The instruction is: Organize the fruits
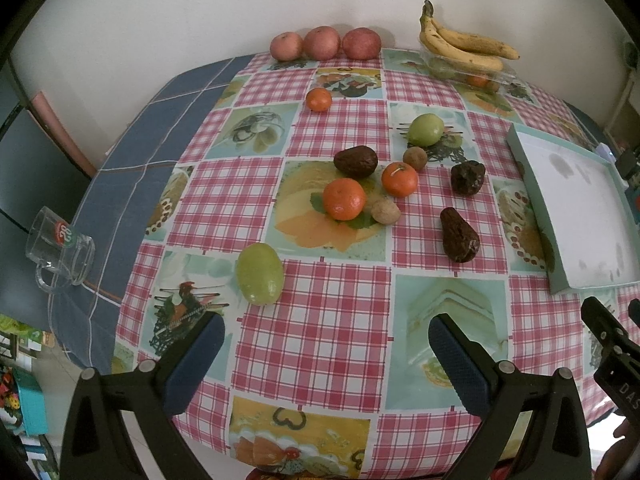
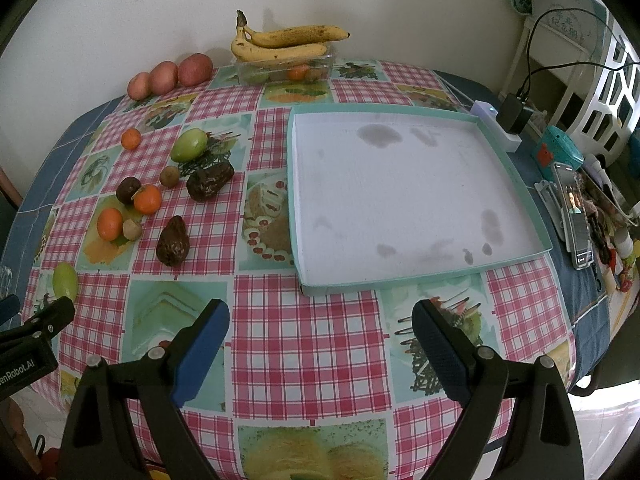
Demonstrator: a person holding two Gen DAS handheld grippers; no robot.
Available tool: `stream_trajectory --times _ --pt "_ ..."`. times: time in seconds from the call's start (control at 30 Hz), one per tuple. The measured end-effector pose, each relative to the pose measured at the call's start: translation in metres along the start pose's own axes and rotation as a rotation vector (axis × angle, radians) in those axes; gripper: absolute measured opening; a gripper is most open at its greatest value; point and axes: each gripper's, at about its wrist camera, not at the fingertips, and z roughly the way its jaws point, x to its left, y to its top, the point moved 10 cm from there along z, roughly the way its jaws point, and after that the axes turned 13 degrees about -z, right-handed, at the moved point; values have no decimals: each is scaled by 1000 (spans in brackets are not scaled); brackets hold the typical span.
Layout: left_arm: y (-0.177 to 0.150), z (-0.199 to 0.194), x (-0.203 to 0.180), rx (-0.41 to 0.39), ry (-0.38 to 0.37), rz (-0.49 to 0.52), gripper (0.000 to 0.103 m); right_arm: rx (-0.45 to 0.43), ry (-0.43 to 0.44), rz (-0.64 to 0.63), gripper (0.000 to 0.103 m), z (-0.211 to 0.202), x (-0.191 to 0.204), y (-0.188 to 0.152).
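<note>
Loose fruit lies on the checked tablecloth: a green fruit [image 1: 259, 273] nearest my left gripper [image 1: 326, 340], oranges [image 1: 344, 199] [image 1: 399, 179] [image 1: 319, 99], dark avocados [image 1: 355, 161] [image 1: 459, 241] [image 1: 467, 177], another green fruit [image 1: 425, 129] and small brown fruits [image 1: 385, 212]. Three red apples [image 1: 322, 43] sit by the wall. Bananas [image 2: 280, 42] rest on a clear box [image 2: 284, 68]. A shallow teal-rimmed white tray [image 2: 400, 192] holds no fruit, ahead of my right gripper [image 2: 320, 330]. Both grippers are open, empty, above the table's near edge.
A glass mug [image 1: 60, 250] stands on the blue cloth at the left. A phone [image 2: 576, 216], a charger [image 2: 514, 114], a teal box [image 2: 560, 152] and clutter sit right of the tray. A white chair [image 2: 600, 92] stands at the far right.
</note>
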Motion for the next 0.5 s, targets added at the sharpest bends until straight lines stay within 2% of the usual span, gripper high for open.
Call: stream_trajectory --times 0.4,0.5 --pt "0 -1 0 5 -3 -4 103 1 1 0 93 0 0 1" --pt "2 -1 3 5 -30 -32 103 -1 8 5 93 0 0 0"
